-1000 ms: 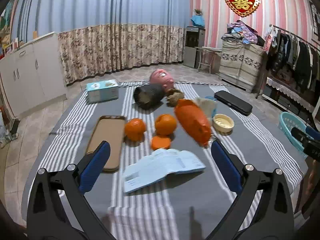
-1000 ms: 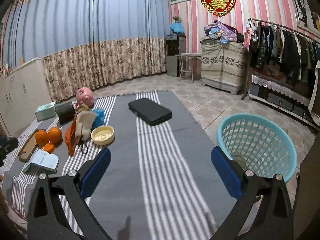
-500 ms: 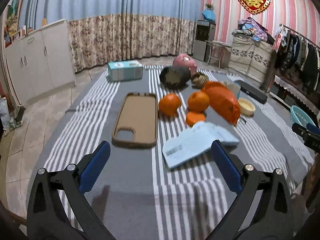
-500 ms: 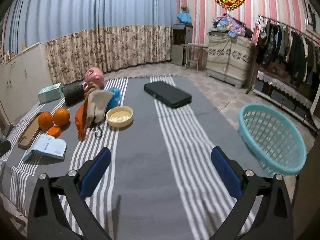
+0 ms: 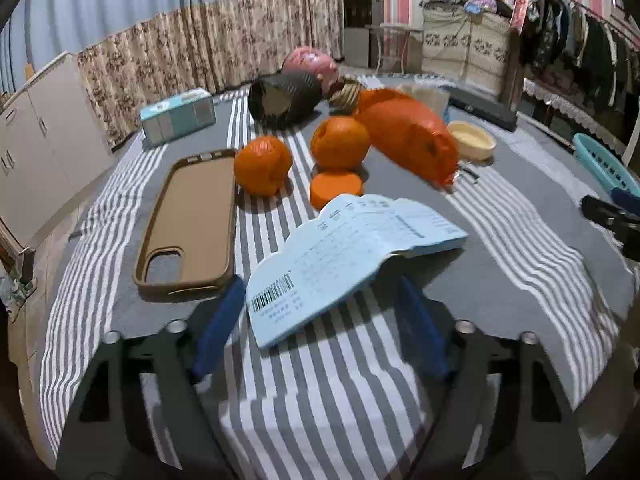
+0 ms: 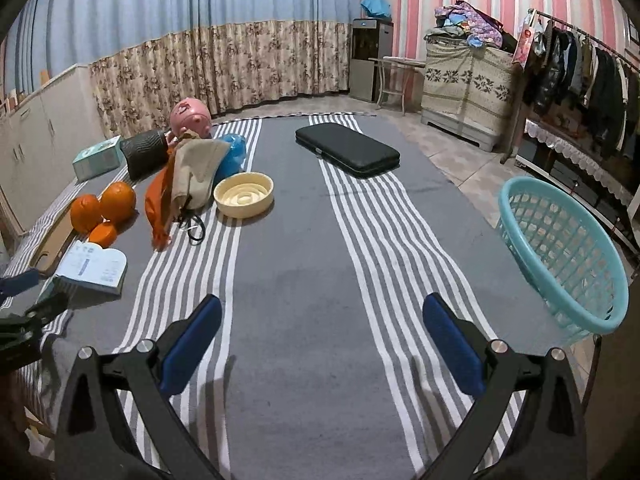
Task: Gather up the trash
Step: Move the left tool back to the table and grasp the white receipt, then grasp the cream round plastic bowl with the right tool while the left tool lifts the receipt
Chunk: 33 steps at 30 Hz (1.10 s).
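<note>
A light blue folded paper slip [image 5: 352, 248] with a barcode lies on the striped cloth, its near corner raised. My left gripper [image 5: 320, 312] straddles that corner; its jaws are closing with the paper between them, and the blue pads [image 5: 218, 328] stand just clear of its edges. In the right wrist view the same slip [image 6: 90, 268] sits at the far left. My right gripper [image 6: 322, 320] hangs open over bare cloth, holding nothing. A teal basket [image 6: 564, 252] stands past the table's right edge.
Behind the slip lie two oranges [image 5: 262, 164], an orange half [image 5: 335, 188], an orange plastic bag [image 5: 408, 136], a brown phone case [image 5: 190, 220], a cream bowl [image 6: 244, 194], a dark cup [image 5: 284, 98], a tissue box [image 5: 176, 116] and a black case [image 6: 348, 150].
My left gripper has dropped down onto the paper slip and its fingers have drawn inward around it. The right gripper has shifted a little, so the basket now sits further right.
</note>
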### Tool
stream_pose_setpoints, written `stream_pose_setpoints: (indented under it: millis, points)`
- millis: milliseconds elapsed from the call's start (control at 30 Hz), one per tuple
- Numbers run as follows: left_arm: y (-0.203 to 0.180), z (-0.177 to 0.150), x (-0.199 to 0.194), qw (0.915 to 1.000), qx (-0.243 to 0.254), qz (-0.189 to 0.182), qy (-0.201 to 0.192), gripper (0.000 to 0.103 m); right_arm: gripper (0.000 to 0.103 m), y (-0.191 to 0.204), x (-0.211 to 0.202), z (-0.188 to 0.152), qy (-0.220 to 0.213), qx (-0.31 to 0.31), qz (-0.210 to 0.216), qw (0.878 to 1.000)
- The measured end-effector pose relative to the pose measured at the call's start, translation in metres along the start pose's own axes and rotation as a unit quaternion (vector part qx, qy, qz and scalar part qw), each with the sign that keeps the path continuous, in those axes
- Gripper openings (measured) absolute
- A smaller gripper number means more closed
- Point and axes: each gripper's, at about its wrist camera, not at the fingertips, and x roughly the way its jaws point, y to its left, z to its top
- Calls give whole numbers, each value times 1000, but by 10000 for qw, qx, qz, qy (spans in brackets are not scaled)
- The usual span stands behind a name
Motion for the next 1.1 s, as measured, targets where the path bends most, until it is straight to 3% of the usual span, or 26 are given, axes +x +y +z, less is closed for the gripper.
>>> stream_pose_setpoints:
  millis: [100,133,367,500,633,900,1100]
  points:
    - [8,2,4,9996,-196,-167,92,63,98,0,3,1,34,19,63,10000]
    - [10,4,4,9996,-190,-185,69,57,98,0,5,1,48,30,64,10000]
    - [2,12,-7,9990,364,-145,-219,24,98,3,13,9,106,60,142,9998]
    - [7,18,-14,9986,336,-184,-370,18,98,7,18,16,117,23,211,9997]
    - [17,28,-25,9979,214,-146,-596,5,98,13,28,24,137,-42,238,9996]
    - [42,58,-36,9953,-107,-156,-949,5,98,38,70,52,367,-105,413,9984]
    - [62,88,-30,9933,-290,36,-1120,5,97,57,101,74,530,-234,480,9972]
